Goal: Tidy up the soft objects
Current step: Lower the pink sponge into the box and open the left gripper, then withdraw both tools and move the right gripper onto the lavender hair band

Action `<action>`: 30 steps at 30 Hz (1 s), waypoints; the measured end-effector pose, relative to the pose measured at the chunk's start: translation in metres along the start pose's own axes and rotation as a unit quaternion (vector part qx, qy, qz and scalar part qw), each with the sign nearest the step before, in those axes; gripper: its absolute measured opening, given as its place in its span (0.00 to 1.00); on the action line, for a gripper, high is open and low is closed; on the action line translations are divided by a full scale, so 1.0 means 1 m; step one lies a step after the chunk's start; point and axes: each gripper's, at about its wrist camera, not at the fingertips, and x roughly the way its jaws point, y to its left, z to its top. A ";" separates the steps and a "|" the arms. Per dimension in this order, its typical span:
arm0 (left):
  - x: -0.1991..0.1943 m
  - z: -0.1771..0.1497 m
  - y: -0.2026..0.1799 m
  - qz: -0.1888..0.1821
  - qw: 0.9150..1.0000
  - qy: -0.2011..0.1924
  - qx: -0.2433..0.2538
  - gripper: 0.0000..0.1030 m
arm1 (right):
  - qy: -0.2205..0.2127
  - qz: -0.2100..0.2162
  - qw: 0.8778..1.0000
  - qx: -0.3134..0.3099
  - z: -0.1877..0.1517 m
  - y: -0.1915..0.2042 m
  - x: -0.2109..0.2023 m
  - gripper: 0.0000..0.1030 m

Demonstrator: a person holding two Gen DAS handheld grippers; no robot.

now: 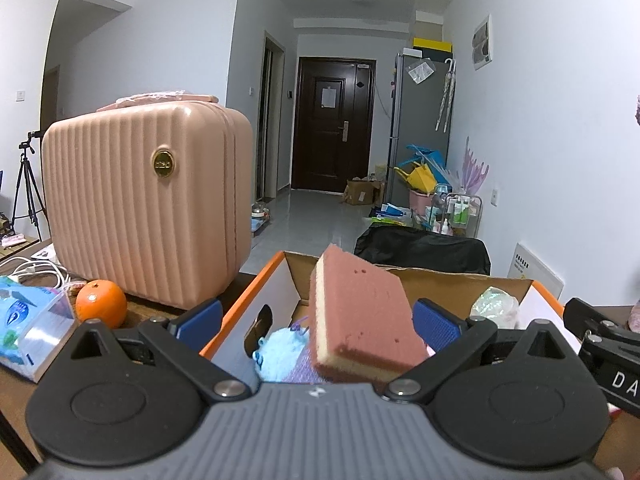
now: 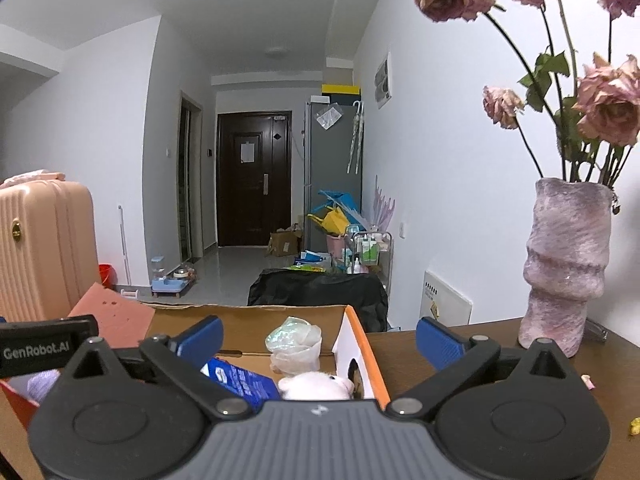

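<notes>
From the left wrist camera, the left gripper [image 1: 318,320] stands with its blue pads wide apart, and a pink-and-yellow sponge [image 1: 362,316] sits tilted between them over the open cardboard box [image 1: 256,280], whose rim is edged in orange. The right pad looks close to the sponge's edge, the left pad is clearly apart from it, so the jaws are not pressing on it; whether the sponge leans on the things below or is dropping cannot be told. Under it lie a fluffy blue ball [image 1: 280,350] and something lilac, and a crinkly pearly wrapper [image 1: 494,304] rests at the far right corner of the box. A pink suitcase [image 1: 148,204] and an orange [image 1: 101,303] stand left of the box on the table. The sponge looks light and springy: it should squash under the pads and spring back, so a hold across its two broad faces near the middle would suit best, with little risk of harm. From the right wrist camera, the right gripper [image 2: 318,340] is spread fully wide with nothing between its pads, hovering above the near right corner of the same box. Inside show the pearly wrapper [image 2: 296,342], a blue packet [image 2: 244,384] and a white plush toy [image 2: 316,386], with the sponge [image 2: 114,316] at the left rim. The plush looks soft and light, easy to pinch at its body. A vase of dried roses [image 2: 566,268] stands well to the right on the table.
</notes>
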 end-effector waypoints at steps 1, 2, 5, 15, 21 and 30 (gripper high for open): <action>-0.003 -0.001 0.000 0.000 1.000 0.001 0.000 1.00 | -0.001 0.001 1.000 -0.001 -0.001 -0.001 -0.004 1.00; -0.006 -0.002 0.000 -0.001 1.000 0.001 0.000 1.00 | -0.002 0.000 1.000 -0.002 -0.002 -0.001 -0.007 1.00; -0.015 -0.005 0.001 -0.003 1.000 -0.002 0.000 1.00 | -0.004 0.001 1.000 -0.003 -0.004 -0.003 -0.017 1.00; -0.049 -0.016 0.004 -0.007 1.000 -0.003 0.005 1.00 | -0.001 0.002 1.000 -0.003 -0.015 -0.009 -0.050 1.00; -0.067 -0.024 0.004 -0.011 1.000 -0.002 0.011 1.00 | 0.001 0.002 1.000 -0.004 -0.022 -0.012 -0.071 1.00; -0.096 -0.036 0.009 -0.016 1.000 -0.001 0.022 1.00 | 0.004 0.003 1.000 -0.011 -0.031 -0.017 -0.100 1.00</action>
